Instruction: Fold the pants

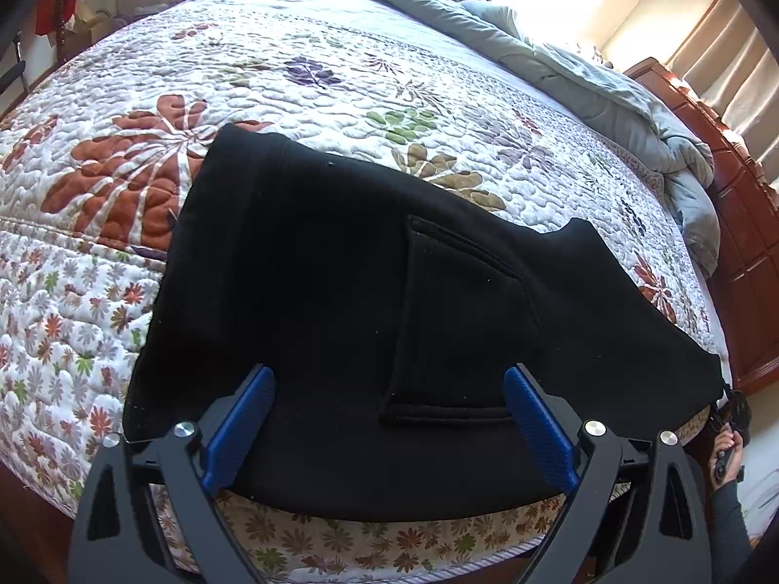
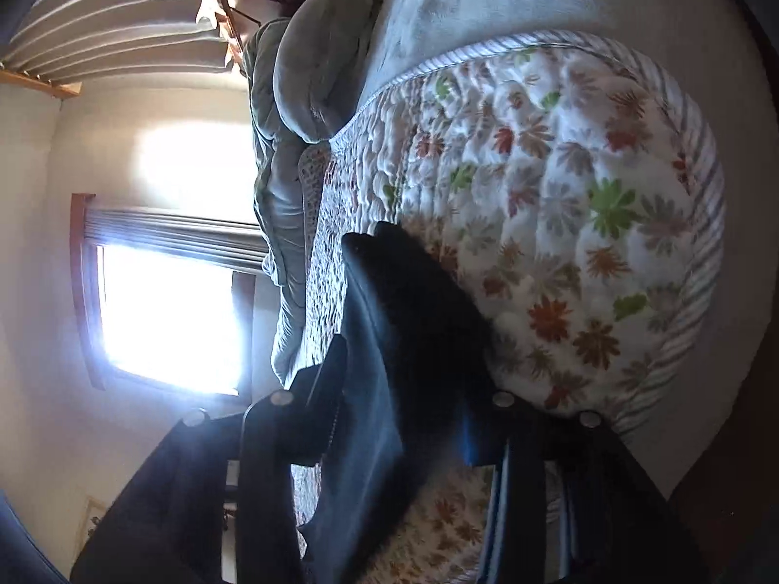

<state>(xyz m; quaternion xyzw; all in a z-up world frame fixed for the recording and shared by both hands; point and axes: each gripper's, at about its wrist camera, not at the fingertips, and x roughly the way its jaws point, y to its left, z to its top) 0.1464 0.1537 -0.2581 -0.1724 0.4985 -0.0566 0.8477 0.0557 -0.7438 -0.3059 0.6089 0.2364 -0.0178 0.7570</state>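
Black pants (image 1: 341, 267) lie folded on the quilted bed, with a sewn pocket (image 1: 457, 321) facing up and the near edge hanging over the bed's side. My left gripper (image 1: 389, 372) hovers just above the near part of the pants, its blue pads (image 1: 238, 423) spread wide with nothing gripped. My right gripper (image 1: 732, 416) sits at the pants' right corner, held by a hand. In the right wrist view the camera is rolled sideways. There a thick fold of the pants (image 2: 389, 340) runs between the right gripper's (image 2: 404, 389) fingers, which press on it from both sides.
A floral quilt (image 1: 292, 73) covers the bed. A bunched grey duvet (image 1: 608, 82) lies along the far right side, next to a wooden headboard (image 1: 730, 204). Curtains and a bright window (image 2: 165, 306) stand beyond. The quilt's striped edge (image 2: 701, 194) drapes down the bed's side.
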